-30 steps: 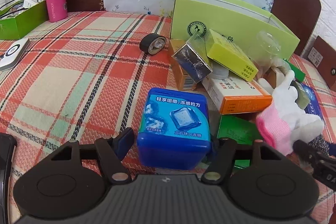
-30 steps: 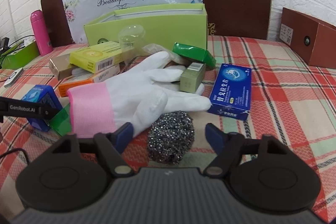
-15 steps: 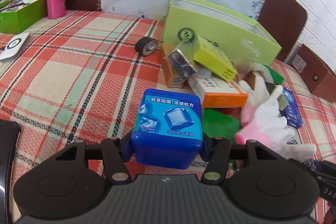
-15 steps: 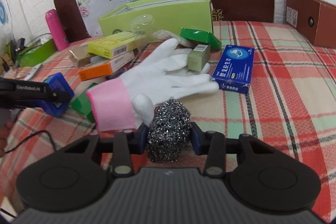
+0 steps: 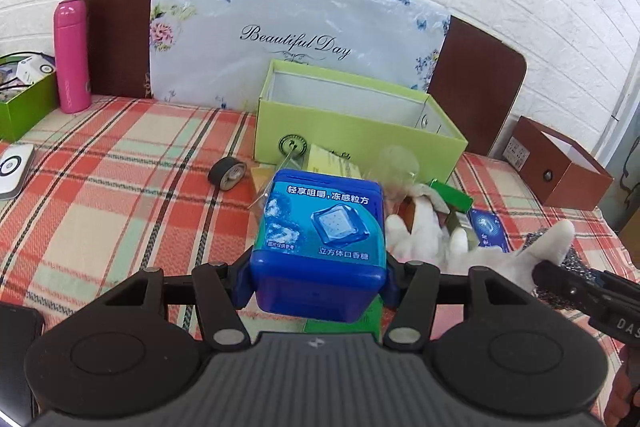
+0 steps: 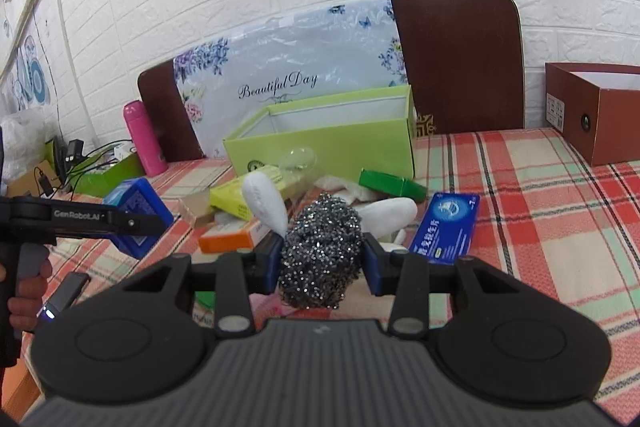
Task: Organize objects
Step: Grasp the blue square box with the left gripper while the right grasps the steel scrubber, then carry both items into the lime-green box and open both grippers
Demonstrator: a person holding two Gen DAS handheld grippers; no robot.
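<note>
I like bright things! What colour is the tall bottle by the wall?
The tall bottle is bright pink, clearest in the left wrist view.

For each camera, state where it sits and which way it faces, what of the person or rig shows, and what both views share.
Left wrist: sits on the left gripper, facing along its fingers over the blue gum box it grips, toward the green open box; the right gripper shows at the right edge.
Right wrist: sits on the right gripper, facing over the steel scourer it grips; a hand holds the left gripper at left.
Shared: green open box, pink bottle, white glove.
</note>
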